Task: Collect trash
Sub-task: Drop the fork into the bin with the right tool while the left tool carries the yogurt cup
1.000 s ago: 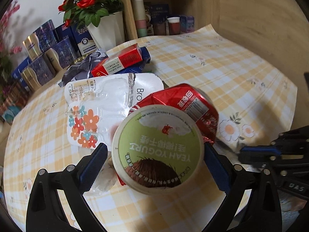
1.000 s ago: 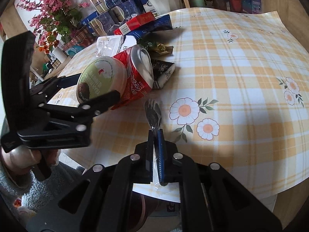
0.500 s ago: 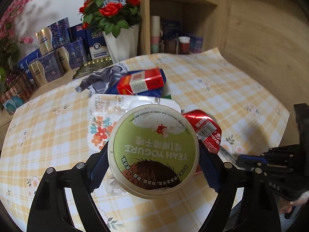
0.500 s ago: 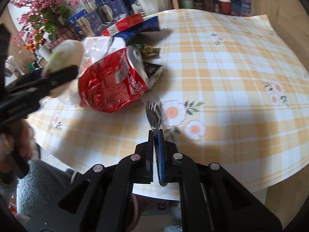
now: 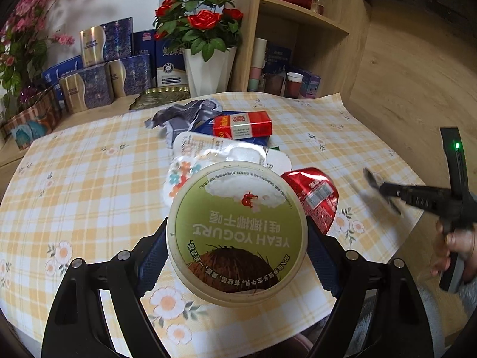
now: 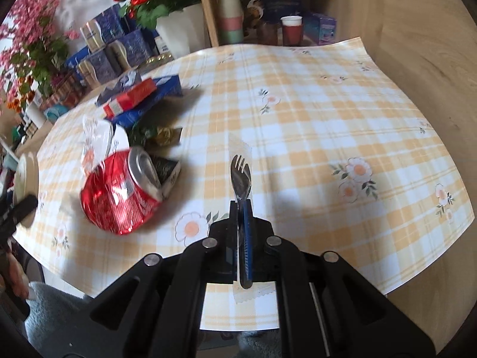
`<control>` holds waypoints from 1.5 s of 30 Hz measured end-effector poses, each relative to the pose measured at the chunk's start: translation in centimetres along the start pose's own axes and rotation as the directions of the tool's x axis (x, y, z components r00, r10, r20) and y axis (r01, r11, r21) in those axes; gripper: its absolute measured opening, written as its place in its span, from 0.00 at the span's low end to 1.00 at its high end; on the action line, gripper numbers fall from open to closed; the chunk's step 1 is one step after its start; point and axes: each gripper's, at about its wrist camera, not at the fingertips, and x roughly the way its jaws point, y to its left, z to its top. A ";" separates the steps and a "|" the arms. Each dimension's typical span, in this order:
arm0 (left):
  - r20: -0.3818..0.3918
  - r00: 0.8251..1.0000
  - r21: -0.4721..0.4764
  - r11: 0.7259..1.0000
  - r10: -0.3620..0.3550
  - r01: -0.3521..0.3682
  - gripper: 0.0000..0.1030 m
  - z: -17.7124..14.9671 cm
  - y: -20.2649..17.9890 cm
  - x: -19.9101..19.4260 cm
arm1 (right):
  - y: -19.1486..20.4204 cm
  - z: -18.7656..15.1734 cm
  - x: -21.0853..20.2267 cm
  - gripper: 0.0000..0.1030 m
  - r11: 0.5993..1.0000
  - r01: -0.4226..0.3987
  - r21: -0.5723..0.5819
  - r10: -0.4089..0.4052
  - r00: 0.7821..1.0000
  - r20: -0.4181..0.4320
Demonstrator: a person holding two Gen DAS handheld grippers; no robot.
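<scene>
My left gripper (image 5: 237, 235) is shut on a round yogurt cup (image 5: 237, 231) with a green lid and holds it above the table's near edge. My right gripper (image 6: 242, 208) is shut on a plastic fork in a clear wrapper (image 6: 240, 173) and holds it above the table; it shows blurred in the left wrist view (image 5: 384, 189). A crushed red soda can (image 6: 119, 192) lies on the checked tablecloth (image 6: 298, 119), also seen in the left wrist view (image 5: 316, 192). Behind it lie a white blister pack (image 5: 208, 155), a red carton (image 5: 241, 123) on a blue box (image 6: 149, 104), and crumpled wrappers (image 6: 162, 134).
A white vase of red roses (image 5: 205, 68), blue and gold gift boxes (image 5: 101, 80) and a wooden shelf with paper cups (image 6: 229, 15) stand behind the table. A crumpled grey foil bag (image 5: 182, 113) lies at the back of the pile.
My left gripper has lifted the yogurt cup up and back from the pile. My right gripper has risen with the fork and swung toward the table's middle.
</scene>
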 end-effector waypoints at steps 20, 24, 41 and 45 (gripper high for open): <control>0.052 0.998 0.014 1.000 -0.024 0.023 0.80 -5.0 0.7 -8.7 | 8.5 -6.0 -6.5 0.07 0.984 -0.133 -0.121 0.138 0.990 0.035; 0.059 0.998 -0.005 1.000 -0.026 0.027 0.80 -6.8 1.1 -10.8 | 10.4 -8.3 -7.6 0.07 0.972 -0.180 -0.150 0.184 0.983 0.019; 0.029 1.000 -0.096 0.995 0.002 0.001 0.80 -12.9 3.4 -13.9 | 16.9 -18.7 -4.4 0.07 0.895 -0.360 -0.263 0.294 0.921 -0.257; 0.017 1.000 -0.123 0.992 0.009 -0.007 0.80 -13.6 3.9 -13.8 | 17.9 -20.0 -2.3 0.07 0.885 -0.389 -0.257 0.296 0.895 -0.335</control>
